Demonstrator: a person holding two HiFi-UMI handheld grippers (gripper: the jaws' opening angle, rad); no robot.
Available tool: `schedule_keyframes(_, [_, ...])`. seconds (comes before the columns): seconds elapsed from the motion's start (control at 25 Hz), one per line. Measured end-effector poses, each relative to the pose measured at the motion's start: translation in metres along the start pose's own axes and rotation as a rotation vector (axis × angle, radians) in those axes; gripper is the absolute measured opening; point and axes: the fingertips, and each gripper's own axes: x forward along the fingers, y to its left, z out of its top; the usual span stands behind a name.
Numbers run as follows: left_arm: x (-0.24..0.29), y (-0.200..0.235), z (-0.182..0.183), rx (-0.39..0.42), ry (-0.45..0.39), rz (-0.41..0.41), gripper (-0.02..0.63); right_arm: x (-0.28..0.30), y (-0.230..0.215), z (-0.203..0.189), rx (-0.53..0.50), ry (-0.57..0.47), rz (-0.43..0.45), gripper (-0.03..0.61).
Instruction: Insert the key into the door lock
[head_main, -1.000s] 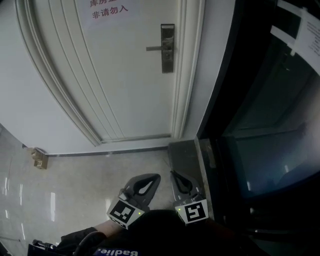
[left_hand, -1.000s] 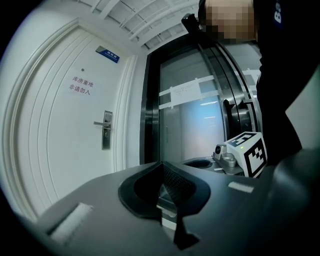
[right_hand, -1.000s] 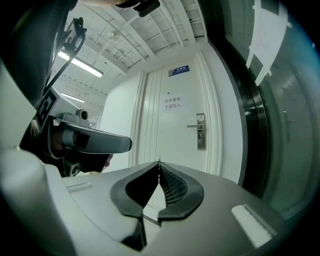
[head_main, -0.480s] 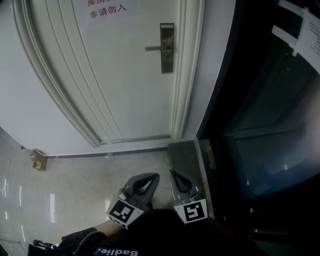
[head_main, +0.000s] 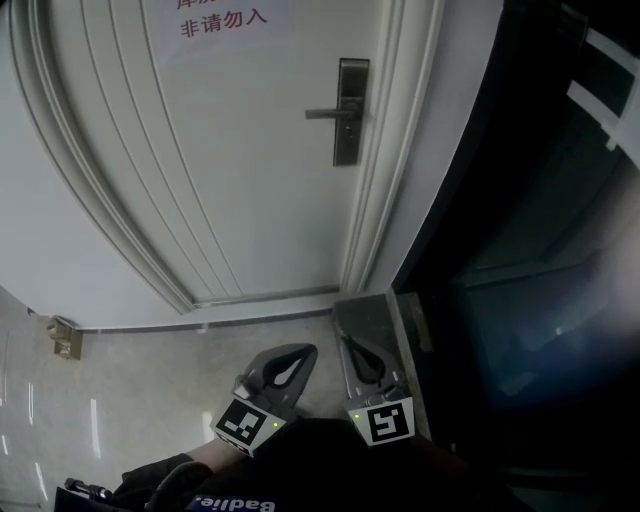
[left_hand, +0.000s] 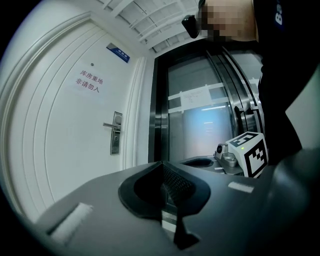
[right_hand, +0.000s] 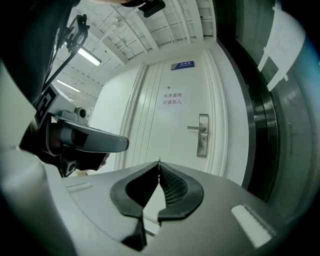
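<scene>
Door lock (head_main: 350, 110) is a tall grey metal plate near the right edge of a white panelled door (head_main: 250, 170). A lever handle (head_main: 326, 114) sticks out from it to the left. Above the door lock and to its left, a paper sign (head_main: 222, 20) with red characters is stuck on the door. Right of the door lock, past the white frame, stands a dark glass panel (head_main: 530, 260).

Both tongs are held low and side by side over the pale floor (head_main: 150, 370), well below the door lock and well apart from it, pointing towards the door. The left gripper (left_hand: 161, 164) has its jaws closed together with nothing between them. The right gripper (right_hand: 159, 163) has its jaws pressed together on the key (right_hand: 159, 159), of which only a thin sliver shows, poking out at the tips. In the right gripper view that sliver lies below and left of the door lock, not touching it.

Far to the left of the door lock, at the foot of the wall, a small brownish thing (head_main: 62, 338) sits on the floor; I cannot tell what it is.
</scene>
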Motion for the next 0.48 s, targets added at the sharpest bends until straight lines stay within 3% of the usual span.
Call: schedule_keyframes(0.48, [0.006,0.147,0.011,-0.026,-0.042,-0.042,0.020,0.128,-0.005,0.026,-0.072,0.036,-0.120,0.011])
